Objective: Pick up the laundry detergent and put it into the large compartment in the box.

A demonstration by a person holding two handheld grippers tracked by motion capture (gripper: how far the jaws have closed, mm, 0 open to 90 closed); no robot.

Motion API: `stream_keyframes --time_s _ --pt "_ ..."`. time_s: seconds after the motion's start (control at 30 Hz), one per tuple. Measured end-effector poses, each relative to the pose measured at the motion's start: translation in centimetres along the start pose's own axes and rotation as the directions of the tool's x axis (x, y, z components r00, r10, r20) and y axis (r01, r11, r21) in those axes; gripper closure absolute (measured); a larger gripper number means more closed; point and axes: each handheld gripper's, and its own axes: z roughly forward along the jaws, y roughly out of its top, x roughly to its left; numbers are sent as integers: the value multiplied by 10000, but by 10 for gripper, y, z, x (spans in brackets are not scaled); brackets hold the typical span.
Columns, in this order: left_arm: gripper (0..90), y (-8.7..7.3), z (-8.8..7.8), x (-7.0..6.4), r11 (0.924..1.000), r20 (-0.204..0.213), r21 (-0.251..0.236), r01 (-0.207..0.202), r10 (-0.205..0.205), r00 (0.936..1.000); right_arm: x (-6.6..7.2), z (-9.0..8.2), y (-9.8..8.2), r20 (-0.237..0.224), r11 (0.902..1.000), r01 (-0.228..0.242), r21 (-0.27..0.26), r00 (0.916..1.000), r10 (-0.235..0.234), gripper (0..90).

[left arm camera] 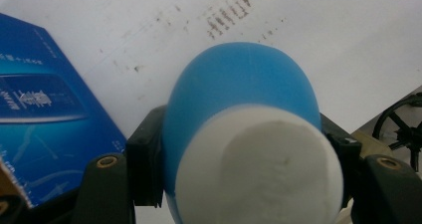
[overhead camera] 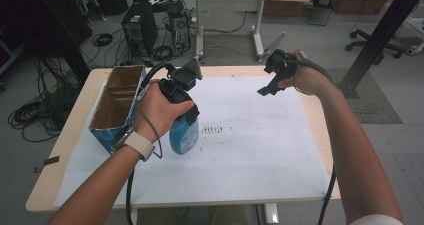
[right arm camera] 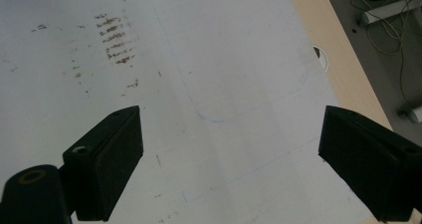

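Note:
A blue bottle (overhead camera: 184,134) with a white top (left arm camera: 259,174) stands upright over the white sheet (overhead camera: 250,150), just right of the box. My left gripper (overhead camera: 186,111) is shut on it, and in the left gripper view the black pads (left arm camera: 144,169) press on both sides of the bottle's body (left arm camera: 239,84). Whether its base touches the sheet I cannot tell. My right gripper (overhead camera: 268,86) hovers above the far right part of the sheet. Its jaws stand wide apart in the right gripper view (right arm camera: 229,154), with nothing between them.
An open-topped cardboard box (overhead camera: 116,105) with blue printed sides (left arm camera: 45,119) lies at the table's left, close to the bottle. Brown smudges (overhead camera: 212,130) mark the sheet's middle. The table's wooden edge (right arm camera: 338,59) runs along the right. Cables and computer cases sit on the floor beyond.

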Motion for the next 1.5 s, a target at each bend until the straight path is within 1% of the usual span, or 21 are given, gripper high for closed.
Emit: stream_keyframes --time_s 0.13,0.3,0.47,0.7,0.8,0.83,1.0,1.17,1.23,1.3,1.4,1.5 --pt "370 0 -8 2 9999 -133 -48 105 -106 9999 0 0 0 -7 10000 5 -25 10000 -5 105" --pt "370 1 -18 6 9997 -204 -81 235 -237 9995 0 1 1 -32 10000 12 -48 10000 -12 105" --pt "370 3 -28 9 9989 -291 -148 451 -455 9985 0 1 1 -55 10000 22 -23 10000 -22 105" --pt "370 4 -43 13 9977 -275 -171 653 -657 9975 0 0 0 -60 10000 21 -27 10000 -21 106" --pt "371 5 -53 16 9966 -226 -218 789 -794 9966 0 0 1 -70 10000 26 -50 10000 -26 106" --pt "371 5 -53 16 9966 -226 -218 789 -794 9966 0 0 1 -70 10000 26 -50 10000 -26 106" --pt "371 5 -63 19 9955 -302 -201 921 -927 9952 0 -1 1 -61 10000 42 -89 10000 -42 106" --pt "371 5 -72 24 9929 -346 -187 1175 -1181 9924 0 -2 1 -41 9999 13 -109 10000 -14 106" --pt "371 5 -77 27 9914 -370 -290 1276 -1287 9910 0 -2 0 -23 9999 21 -121 10000 -21 106" --pt "371 5 -80 30 9910 -375 -185 1326 -1332 9904 0 -3 0 -10 9999 21 -111 10000 -21 106" --pt "371 4 -85 34 9881 -410 -292 1512 -1524 9875 0 -3 0 -7 9999 22 -121 10000 -22 106" --pt "371 4 -90 39 9866 -486 -282 1609 -1621 9856 0 -2 1 -18 9999 46 -136 10000 -46 106"
